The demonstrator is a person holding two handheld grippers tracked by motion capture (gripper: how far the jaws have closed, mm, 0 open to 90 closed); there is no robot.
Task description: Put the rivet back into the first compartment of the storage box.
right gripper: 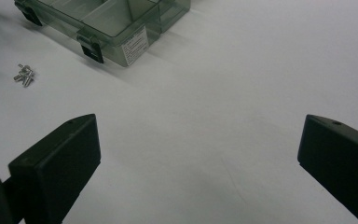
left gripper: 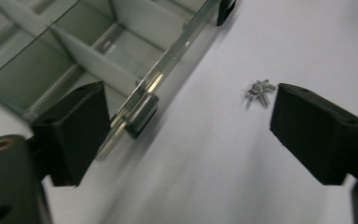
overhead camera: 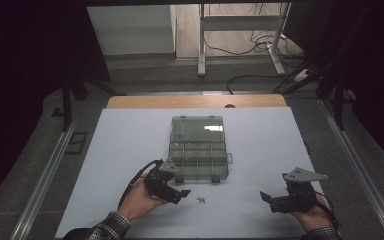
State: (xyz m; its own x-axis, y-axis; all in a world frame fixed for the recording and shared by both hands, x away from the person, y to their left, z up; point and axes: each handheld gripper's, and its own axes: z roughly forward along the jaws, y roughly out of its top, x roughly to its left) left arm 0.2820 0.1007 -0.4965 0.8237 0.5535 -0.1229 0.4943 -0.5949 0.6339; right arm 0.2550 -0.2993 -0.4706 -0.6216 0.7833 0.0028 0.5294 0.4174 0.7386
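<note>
A clear grey compartment box [overhead camera: 224, 161] lies in the middle of the white sheet with its lid [overhead camera: 197, 128] folded back. A small heap of silver screws [overhead camera: 200, 200] sits on the sheet just in front of it. My left gripper [overhead camera: 182, 192] is open at the box's front left corner, with the screws a little to its right. In the left gripper view its jaws [left gripper: 191, 126] stand wide; a black latch [left gripper: 140, 119] of the box is beside the left jaw and the screws [left gripper: 260, 91] are by the right one. My right gripper [overhead camera: 266, 197] is open over bare sheet at the right, nothing between its jaws [right gripper: 200, 158].
The white sheet [overhead camera: 130, 145] covers a wooden table. In the right gripper view the box [right gripper: 116, 35] and the screws [right gripper: 24, 74] lie at the far left. Beyond the table are a metal frame [overhead camera: 202, 45] and cables on the floor.
</note>
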